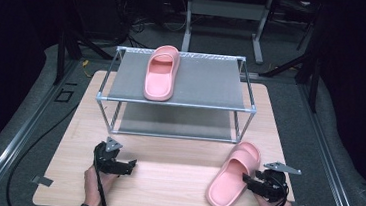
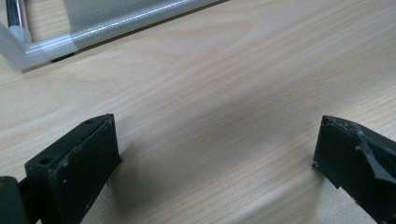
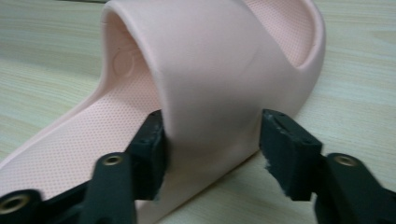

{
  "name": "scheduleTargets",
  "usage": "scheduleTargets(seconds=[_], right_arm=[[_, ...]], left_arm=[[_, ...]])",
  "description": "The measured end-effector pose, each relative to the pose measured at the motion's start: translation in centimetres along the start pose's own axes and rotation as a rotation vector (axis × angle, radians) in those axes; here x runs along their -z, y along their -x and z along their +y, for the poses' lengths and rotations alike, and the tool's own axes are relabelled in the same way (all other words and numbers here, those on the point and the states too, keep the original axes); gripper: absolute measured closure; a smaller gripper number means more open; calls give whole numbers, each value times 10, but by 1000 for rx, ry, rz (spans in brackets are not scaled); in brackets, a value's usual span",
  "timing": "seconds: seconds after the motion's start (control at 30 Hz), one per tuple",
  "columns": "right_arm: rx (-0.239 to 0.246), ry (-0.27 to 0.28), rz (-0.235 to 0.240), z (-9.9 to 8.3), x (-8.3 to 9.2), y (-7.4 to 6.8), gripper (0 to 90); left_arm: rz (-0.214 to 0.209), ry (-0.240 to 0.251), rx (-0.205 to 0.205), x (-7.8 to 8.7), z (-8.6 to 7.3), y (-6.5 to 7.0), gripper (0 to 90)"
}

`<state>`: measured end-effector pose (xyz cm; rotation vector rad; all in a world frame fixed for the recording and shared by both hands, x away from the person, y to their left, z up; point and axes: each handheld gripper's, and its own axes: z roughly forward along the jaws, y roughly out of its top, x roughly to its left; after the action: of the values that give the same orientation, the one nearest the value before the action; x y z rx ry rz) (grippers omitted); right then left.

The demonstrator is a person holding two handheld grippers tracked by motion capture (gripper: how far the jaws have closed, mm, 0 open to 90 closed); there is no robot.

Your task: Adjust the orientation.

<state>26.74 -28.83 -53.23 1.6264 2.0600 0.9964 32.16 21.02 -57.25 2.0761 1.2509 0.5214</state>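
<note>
**Q:** Pink foam, is that what you are reaching for?

**A:** Yes. I am working on a pink slipper [image 1: 233,175] lying on the wooden table [image 1: 164,181], in front of the two-tier rack [image 1: 176,102] and off to its right. Its twin, the other slipper [image 1: 161,72], is sitting on the rack's top shelf. I judge the slipper to be light, soft and springy, a little grippy rather than slick, and not fragile. The band over the toes looks like the best place to take hold, since the sole is too wide and floppy.

**Q:** How is your claw standing?

**A:** I am holding the right gripper [image 3: 212,140] low and nearly level beside the slipper, straddling the edge of the band. One jaw is touching the band on the inside; the other is standing just off its outer face, so the jaws are not yet clamping.

**Q:** And your other hand?

**A:** I am resting the left gripper [image 1: 128,164] low over bare wood near the rack's front-left corner, jaws spread wide, holding nothing.
</note>
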Motion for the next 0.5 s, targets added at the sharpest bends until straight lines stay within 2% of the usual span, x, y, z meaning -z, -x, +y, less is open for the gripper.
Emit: scheduleTargets(seconds=[0.1,0.13,0.47,0.5], right_arm=[[2,9,-20,1,0,-2,500],[3,-2,-20,2,1,-2,512],[11,-13,1,0,3,0,570],[17,-17,-18,0,4,-1,588]], left_arm=[[0,0,0,0,0,0,0],[0,0,0,0,0,0,0],[0,0,0,0,0,0,0],[0,0,0,0,0,0,0]])
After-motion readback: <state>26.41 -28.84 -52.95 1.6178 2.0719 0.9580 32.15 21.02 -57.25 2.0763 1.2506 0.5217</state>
